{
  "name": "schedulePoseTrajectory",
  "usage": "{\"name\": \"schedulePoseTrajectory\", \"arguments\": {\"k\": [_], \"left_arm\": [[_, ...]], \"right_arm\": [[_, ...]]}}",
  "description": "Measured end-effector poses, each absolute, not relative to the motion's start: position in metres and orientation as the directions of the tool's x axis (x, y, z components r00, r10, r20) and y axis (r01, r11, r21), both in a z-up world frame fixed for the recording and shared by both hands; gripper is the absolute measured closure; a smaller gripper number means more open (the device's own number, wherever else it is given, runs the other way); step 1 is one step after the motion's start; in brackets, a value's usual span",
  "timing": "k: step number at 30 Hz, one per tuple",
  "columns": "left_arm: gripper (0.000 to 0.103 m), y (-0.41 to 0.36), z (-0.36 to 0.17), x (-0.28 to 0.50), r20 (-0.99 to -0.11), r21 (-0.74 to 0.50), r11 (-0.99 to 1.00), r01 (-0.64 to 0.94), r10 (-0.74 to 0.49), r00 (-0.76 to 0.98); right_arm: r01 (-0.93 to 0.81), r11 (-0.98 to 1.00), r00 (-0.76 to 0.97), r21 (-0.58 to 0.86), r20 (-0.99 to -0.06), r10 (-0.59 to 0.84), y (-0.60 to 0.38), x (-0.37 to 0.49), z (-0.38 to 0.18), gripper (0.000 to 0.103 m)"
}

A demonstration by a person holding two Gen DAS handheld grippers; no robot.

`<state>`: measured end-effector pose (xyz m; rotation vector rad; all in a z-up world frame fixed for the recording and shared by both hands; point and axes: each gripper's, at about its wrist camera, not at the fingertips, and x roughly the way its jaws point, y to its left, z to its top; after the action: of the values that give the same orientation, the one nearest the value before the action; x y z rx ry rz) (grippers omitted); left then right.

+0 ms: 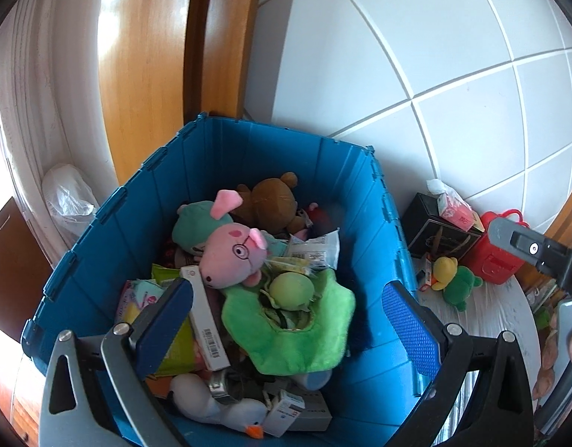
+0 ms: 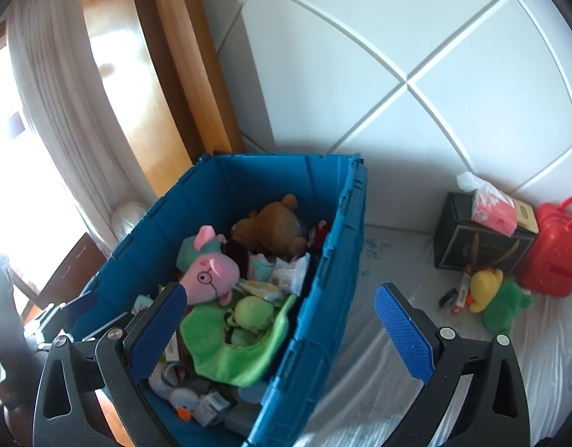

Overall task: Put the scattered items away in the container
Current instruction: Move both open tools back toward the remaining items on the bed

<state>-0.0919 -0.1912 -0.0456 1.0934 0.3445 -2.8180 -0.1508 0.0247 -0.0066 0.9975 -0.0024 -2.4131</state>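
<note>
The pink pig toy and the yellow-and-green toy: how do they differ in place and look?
The pink pig toy lies inside the blue crate, on top of other items; the yellow-and-green toy lies outside it on the white surface, by the black box and red case. The pig toy is pink with drawn glasses; the other has a yellow head and green body. Both are soft plush toys, and neither is held.

Crate (image 1: 110,223) stands against the wall, door frame (image 1: 218,37) behind it. In the crate: bear (image 1: 271,201) at the back, pig plush (image 1: 233,253) in the middle, leaf-shaped plush (image 1: 297,331) before it, duck (image 1: 226,409) nearest. Right of the crate, on the bed sheet (image 2: 397,335): box (image 2: 472,246) with tissue pack (image 2: 490,208) on top, toy case (image 2: 558,257) beside it, frog plush (image 2: 498,298) in front.
</note>
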Motion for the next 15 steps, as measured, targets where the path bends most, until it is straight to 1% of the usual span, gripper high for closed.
{"name": "schedulePoseTrajectory", "arguments": {"k": [7,15], "left_arm": [[0.0,-0.139,-0.044,-0.092,-0.669,-0.143,-0.985,0.094,0.026,-0.743],[0.0,-0.075,-0.047,-0.098,-0.677,-0.12,-0.992,0.024,0.064,-0.734]], "right_arm": [[0.409,-0.888,-0.612,0.209,-0.659,-0.437,0.078,-0.142,-0.027,0.001],[0.314,-0.919,-0.617,0.237,-0.685,-0.387,0.159,-0.139,-0.058,0.001]]}}
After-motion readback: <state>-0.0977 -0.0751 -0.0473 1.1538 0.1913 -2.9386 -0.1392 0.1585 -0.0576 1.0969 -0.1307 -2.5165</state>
